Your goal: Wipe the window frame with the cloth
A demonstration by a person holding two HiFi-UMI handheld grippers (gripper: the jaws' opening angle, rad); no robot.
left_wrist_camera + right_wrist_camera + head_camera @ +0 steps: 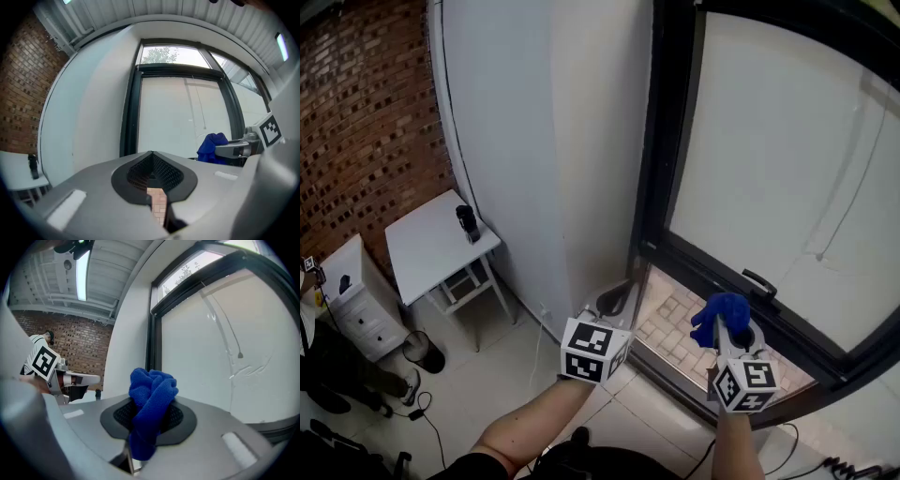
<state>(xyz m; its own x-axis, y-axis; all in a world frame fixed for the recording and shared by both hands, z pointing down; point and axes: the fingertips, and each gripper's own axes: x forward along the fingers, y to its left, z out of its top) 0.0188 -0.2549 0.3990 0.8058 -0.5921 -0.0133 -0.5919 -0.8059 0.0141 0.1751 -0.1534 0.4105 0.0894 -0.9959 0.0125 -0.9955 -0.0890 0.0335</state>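
Blue cloth: bunched and pinched between the jaws of your right gripper. In the right gripper view a thick wad rises above the jaw tips and a shorter tail hangs below them.

Position of cloth: over the brick-tiled sill, near the lower rail of the black window frame and just beside the black handle on that rail. You cannot tell from any view whether the cloth touches the frame.

Left gripper: your jaws are closed tip to tip with nothing between them. The left gripper view shows only a thin slit lower down, with sill tiles visible through it. This gripper sits at the sill's left end, close to the frame's left upright.

Window: pale pane, with a thin cord hanging in front of it in both gripper views.

White wall: left of the frame.

Red brick wall: farther left.

White table: stands by the white wall. A small dark object sits upright at the tabletop's edge nearest that wall.

White drawer unit: left of the table.
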